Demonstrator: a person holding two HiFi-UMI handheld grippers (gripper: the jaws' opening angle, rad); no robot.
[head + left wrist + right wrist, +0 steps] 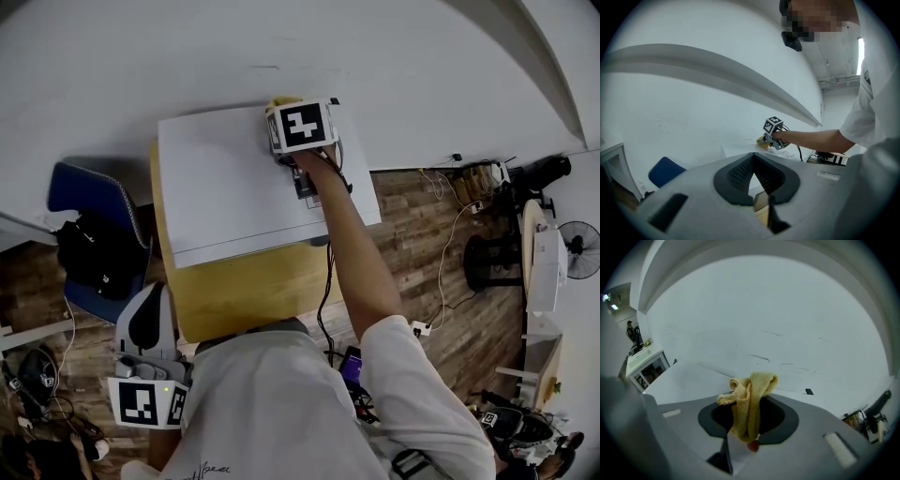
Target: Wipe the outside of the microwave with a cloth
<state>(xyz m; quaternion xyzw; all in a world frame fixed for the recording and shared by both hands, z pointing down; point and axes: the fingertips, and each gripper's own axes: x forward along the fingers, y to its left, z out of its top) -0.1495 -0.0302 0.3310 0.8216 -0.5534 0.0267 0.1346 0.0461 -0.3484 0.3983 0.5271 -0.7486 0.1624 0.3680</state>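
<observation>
Pressing the cloth flat matters most: the right gripper, clamped on it, sits at the microwave top's far edge near its right corner (left gripper closed, empty, held low), so long even strokes would suit.

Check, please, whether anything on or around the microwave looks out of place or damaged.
Nothing stands out. The microwave sits on its wooden table, and the yellow cloth is bunched in the right hand-held gripper. Only faint scuffs mark the wall.

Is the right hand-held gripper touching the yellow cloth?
Touching: the right gripper view shows the yellow cloth clamped between the jaws of the right hand-held gripper.
</observation>
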